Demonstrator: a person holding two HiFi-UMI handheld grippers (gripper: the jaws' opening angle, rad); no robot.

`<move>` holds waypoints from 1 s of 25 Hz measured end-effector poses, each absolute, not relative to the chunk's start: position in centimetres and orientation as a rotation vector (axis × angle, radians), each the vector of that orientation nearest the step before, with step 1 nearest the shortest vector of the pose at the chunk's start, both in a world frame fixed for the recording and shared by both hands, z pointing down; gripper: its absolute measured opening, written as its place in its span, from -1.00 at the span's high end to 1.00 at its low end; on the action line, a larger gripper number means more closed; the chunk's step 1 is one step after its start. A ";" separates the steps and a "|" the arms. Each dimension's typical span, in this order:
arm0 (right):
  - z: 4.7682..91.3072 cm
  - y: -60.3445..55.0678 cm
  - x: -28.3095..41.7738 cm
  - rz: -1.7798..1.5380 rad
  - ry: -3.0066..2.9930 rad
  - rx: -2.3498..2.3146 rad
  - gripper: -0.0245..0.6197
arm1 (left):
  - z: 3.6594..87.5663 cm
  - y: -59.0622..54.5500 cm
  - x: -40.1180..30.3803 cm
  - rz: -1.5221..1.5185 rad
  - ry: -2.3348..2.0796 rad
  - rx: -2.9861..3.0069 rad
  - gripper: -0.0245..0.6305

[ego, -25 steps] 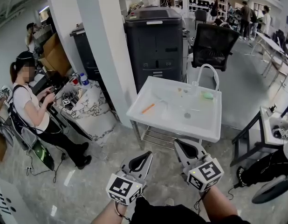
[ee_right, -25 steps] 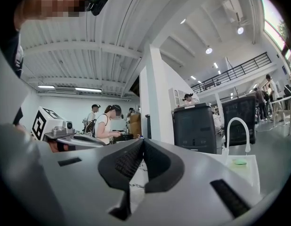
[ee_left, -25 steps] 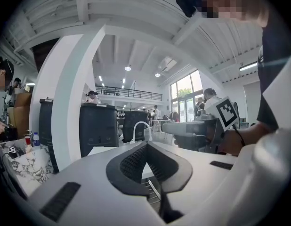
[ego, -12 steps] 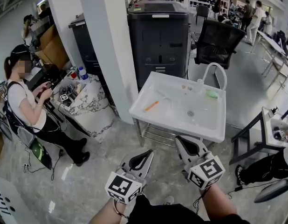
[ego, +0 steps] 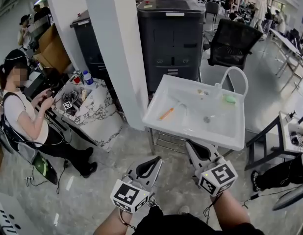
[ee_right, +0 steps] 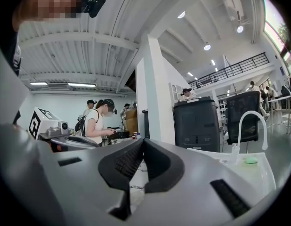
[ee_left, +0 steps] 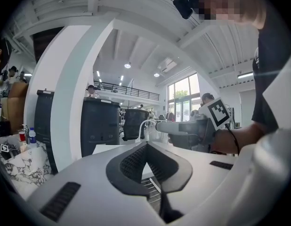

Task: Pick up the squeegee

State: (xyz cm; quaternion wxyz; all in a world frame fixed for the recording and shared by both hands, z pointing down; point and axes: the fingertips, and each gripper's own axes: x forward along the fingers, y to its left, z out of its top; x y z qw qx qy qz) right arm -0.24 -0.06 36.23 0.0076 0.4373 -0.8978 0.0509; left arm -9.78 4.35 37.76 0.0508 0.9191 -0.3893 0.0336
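Note:
The squeegee, with an orange handle, lies in the left part of the white sink basin ahead of me. Both grippers hang in front of the basin's near edge, apart from it. My left gripper is shut and holds nothing; its jaws meet at the tip in the left gripper view. My right gripper is also shut and empty, just short of the basin's front rim, and its jaws touch in the right gripper view. The squeegee does not show in either gripper view.
A green sponge and a white faucet sit at the basin's far right. A white pillar stands left of it, a black printer and office chair behind. A seated person and a cluttered marble-patterned table are at left.
The sink basin has drawn nearer and shifted right in the head view. Both grippers have moved forward toward its front edge, still shut.

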 end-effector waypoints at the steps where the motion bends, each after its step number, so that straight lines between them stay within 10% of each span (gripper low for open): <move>1: 36.3 -0.5 -0.8 0.162 -2.802 1.373 0.87 | 37.8 3.9 -10.4 0.102 -1.179 2.802 0.88; 25: 36.9 -8.7 -7.0 0.137 -2.750 1.482 0.87 | 38.9 -3.6 -16.1 0.098 -1.033 2.848 0.88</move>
